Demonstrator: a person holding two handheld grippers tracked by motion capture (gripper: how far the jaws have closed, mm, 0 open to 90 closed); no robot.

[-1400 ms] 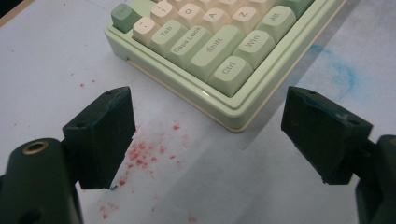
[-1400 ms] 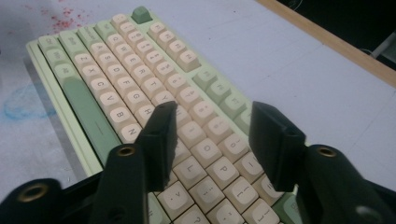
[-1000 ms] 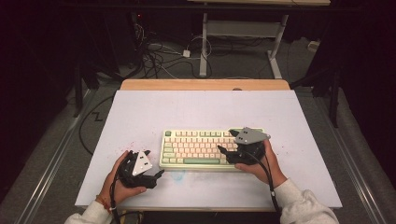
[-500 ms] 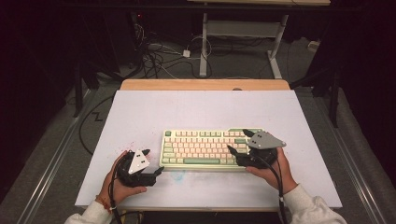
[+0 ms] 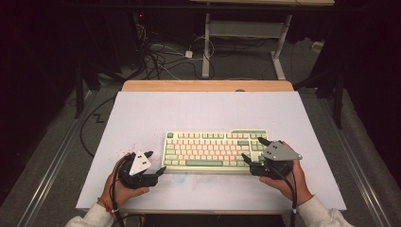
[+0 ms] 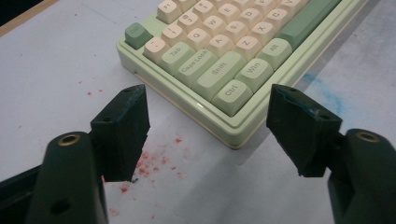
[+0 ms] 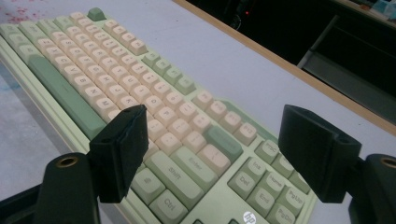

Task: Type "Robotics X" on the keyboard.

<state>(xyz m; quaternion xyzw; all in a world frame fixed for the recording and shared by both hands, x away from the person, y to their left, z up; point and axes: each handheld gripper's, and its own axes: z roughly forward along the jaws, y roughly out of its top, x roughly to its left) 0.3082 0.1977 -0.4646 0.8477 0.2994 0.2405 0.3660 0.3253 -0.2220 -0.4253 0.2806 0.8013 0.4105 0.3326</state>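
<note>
The left gripper (image 5: 157, 162), jaws spread and just closing, faces the pale-green plastic keyboard's (image 5: 215, 150) left corner; the spread right gripper (image 5: 254, 149) straddles its right end on the white table sheet (image 5: 198, 111).

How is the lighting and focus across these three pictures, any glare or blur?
High view: white table top evenly lit, surroundings dark. Left gripper view: pale green keyboard sharp, near black tongs soft. Right gripper view: far keys blur, no glare.

The left gripper (image 5: 157, 162) sits low in the left hand (image 5: 124, 185), its fingers (image 6: 122, 123) apart (they have just been closing, nothing between them). The right gripper (image 5: 254, 149), held in the right hand (image 5: 287, 178), has its fingers (image 7: 120, 148) wide apart.
</note>
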